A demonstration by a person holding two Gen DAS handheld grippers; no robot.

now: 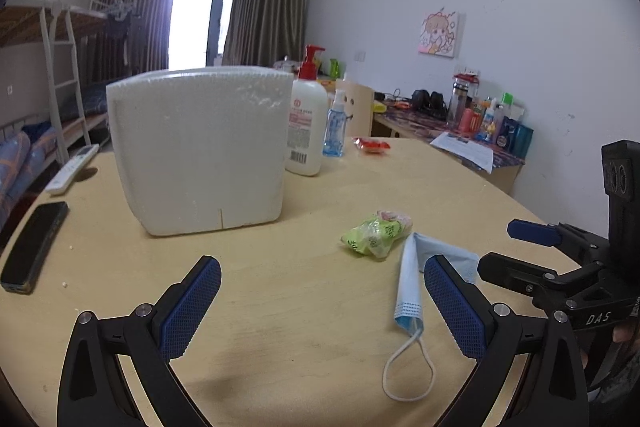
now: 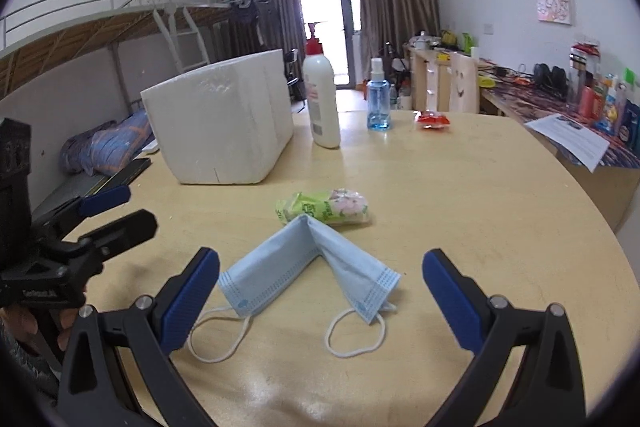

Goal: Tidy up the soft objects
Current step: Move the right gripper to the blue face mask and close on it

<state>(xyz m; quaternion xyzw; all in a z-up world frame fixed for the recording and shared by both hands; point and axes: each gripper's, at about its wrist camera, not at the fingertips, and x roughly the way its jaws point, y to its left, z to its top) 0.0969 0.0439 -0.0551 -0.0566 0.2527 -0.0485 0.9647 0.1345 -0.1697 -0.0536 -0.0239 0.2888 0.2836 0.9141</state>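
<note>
We see one blue face mask [image 2: 308, 259] folded into an inverted V on the round table [image 2: 480, 227], apex pointing away toward one green tissue pack [image 2: 324, 207] just beyond it, both ear loops trailing toward us. The pack's long axis runs left-right. One white foam box [image 2: 220, 127] stands farther back. Left gripper [image 1: 322, 291] and right gripper [image 2: 320, 283] both gape wide, empty.

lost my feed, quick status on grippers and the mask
Left gripper open, empty. Right gripper open, empty. Face mask folded on table, tissue pack just beyond. Nothing in the way.
</note>
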